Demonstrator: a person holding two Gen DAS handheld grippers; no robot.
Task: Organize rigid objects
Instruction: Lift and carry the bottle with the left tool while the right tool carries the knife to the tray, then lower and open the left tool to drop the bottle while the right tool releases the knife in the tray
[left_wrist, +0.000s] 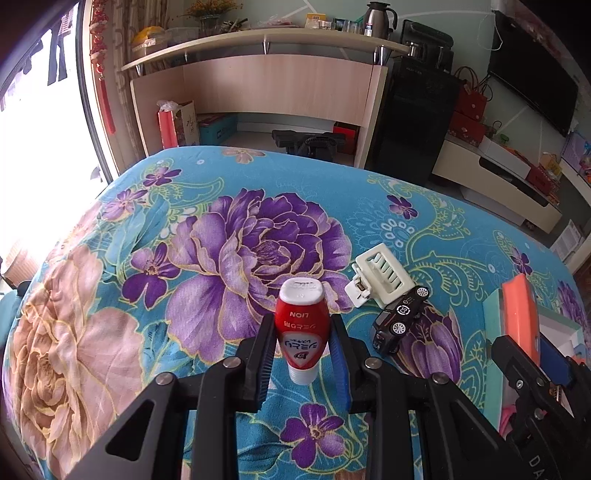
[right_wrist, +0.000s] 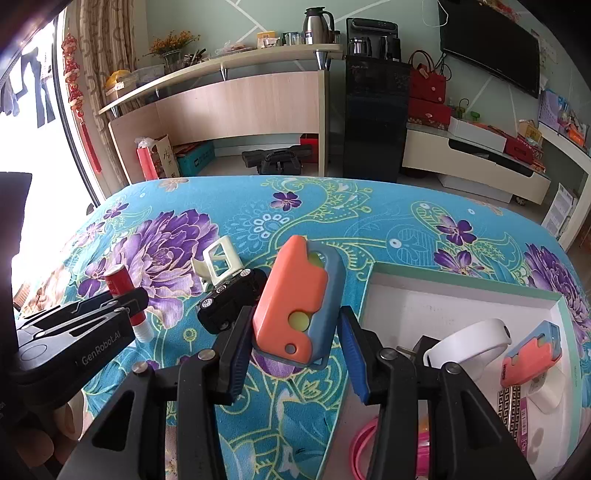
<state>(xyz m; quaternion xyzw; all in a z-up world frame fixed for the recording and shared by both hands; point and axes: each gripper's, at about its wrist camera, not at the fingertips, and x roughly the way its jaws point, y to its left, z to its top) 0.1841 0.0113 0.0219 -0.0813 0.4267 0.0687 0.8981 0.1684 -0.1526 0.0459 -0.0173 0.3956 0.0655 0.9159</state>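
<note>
- Left gripper (left_wrist: 303, 363) closed narrow on a red squeeze tube with a white cap (left_wrist: 301, 328), blue pads pressed to both sides; tube upside down, print inverted, flat white cap pointing away from the camera, above the blue floral bedspread (left_wrist: 258, 229).
- Right gripper (right_wrist: 295, 354) open fairly wide around an orange-and-blue plastic folding case with a yellow-green button (right_wrist: 295, 306); case tilted, near the left pad, a clear gap at the right pad — contact cannot be told.
- Just right of that gripper, a shallow white box with a teal rim (right_wrist: 461, 284) near the right edge of the bedspread, holding a second orange-and-blue case (right_wrist: 530, 360), a white curved band (right_wrist: 469, 338), a pink ring (right_wrist: 360, 448) and a white card with purple print (right_wrist: 524, 417).
- Between the two grippers, a black toy car with white wheels (left_wrist: 399, 321) on its side on the bedspread.
- Just beyond the car and touching it, a cream plastic hair clip with a metal spring (left_wrist: 380, 275).
- Past the far edge, a light wood desk with a raised shelf (left_wrist: 266, 85) — a steel thermos jug (left_wrist: 376, 18) on top.
</note>
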